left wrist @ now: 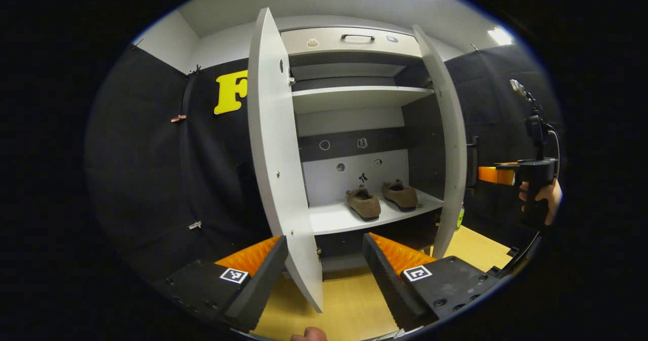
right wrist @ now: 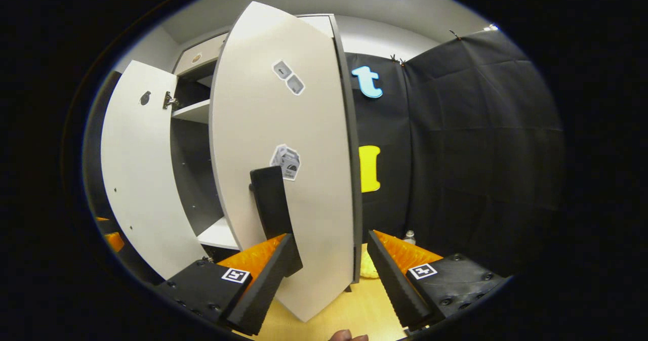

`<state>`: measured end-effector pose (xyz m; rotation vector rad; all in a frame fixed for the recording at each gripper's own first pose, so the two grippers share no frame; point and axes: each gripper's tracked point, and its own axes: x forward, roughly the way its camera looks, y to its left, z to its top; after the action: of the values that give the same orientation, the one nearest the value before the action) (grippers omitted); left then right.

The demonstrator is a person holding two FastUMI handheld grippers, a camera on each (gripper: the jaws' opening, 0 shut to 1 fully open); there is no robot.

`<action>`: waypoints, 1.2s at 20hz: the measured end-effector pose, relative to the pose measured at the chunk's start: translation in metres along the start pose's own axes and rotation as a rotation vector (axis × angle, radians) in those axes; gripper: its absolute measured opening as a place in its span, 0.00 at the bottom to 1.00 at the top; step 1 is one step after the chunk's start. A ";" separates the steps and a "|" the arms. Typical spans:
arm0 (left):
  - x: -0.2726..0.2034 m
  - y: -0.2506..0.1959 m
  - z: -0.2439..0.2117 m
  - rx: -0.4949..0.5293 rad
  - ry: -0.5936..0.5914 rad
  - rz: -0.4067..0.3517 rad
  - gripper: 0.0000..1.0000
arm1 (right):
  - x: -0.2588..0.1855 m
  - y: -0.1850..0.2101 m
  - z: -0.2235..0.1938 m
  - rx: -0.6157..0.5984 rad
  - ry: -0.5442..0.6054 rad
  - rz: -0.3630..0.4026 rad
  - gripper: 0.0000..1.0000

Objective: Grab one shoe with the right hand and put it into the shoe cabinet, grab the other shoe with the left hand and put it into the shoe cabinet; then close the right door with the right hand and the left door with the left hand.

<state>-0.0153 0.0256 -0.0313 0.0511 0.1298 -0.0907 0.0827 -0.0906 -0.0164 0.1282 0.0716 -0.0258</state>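
The right door (right wrist: pixel 283 143) stands at twelve o'clock of the wide-open, empty right tool (right wrist: pixel 329 265), its edge between the fingers. The left tool (left wrist: pixel 324 267), also wide and empty, straddles the left door (left wrist: pixel 276 143).

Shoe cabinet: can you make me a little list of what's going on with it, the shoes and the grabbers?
shoe cabinet: open
shoes: both side by side on the lower shelf
left door: open, its edge between the left gripper's spread fingers
right door: open, in front of the right gripper, fingers spread
door handle: dark, just above one finger
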 end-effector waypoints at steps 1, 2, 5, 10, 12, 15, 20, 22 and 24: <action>-0.003 0.005 0.000 -0.003 0.000 0.008 0.95 | 0.001 0.014 -0.002 0.007 0.006 0.025 0.98; -0.006 0.011 0.000 -0.008 0.001 0.019 0.95 | 0.000 0.026 -0.004 0.010 0.013 0.047 0.98; -0.013 0.036 -0.003 -0.032 0.006 0.067 0.95 | -0.007 0.058 -0.010 -0.008 0.023 0.109 0.97; -0.009 0.090 -0.008 -0.050 0.019 0.137 0.95 | -0.022 0.085 -0.014 -0.040 0.027 0.154 0.97; -0.001 0.105 -0.007 -0.057 0.026 0.133 0.95 | -0.029 0.088 -0.012 -0.038 0.024 0.152 0.98; 0.020 0.136 -0.002 -0.077 0.012 0.161 0.95 | -0.039 0.090 -0.014 -0.039 0.026 0.154 0.98; 0.057 0.174 -0.007 -0.087 0.014 0.187 0.95 | -0.050 0.075 -0.016 -0.044 0.038 0.128 0.98; 0.070 0.171 -0.009 -0.109 0.016 0.162 0.95 | -0.049 0.068 -0.013 -0.026 0.035 0.114 0.98; 0.069 0.175 -0.005 -0.138 -0.008 0.163 0.94 | -0.048 0.062 -0.009 -0.015 0.032 0.102 0.98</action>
<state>0.0690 0.1941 -0.0373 -0.0766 0.1228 0.0806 0.0360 -0.0273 -0.0143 0.1168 0.0972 0.0791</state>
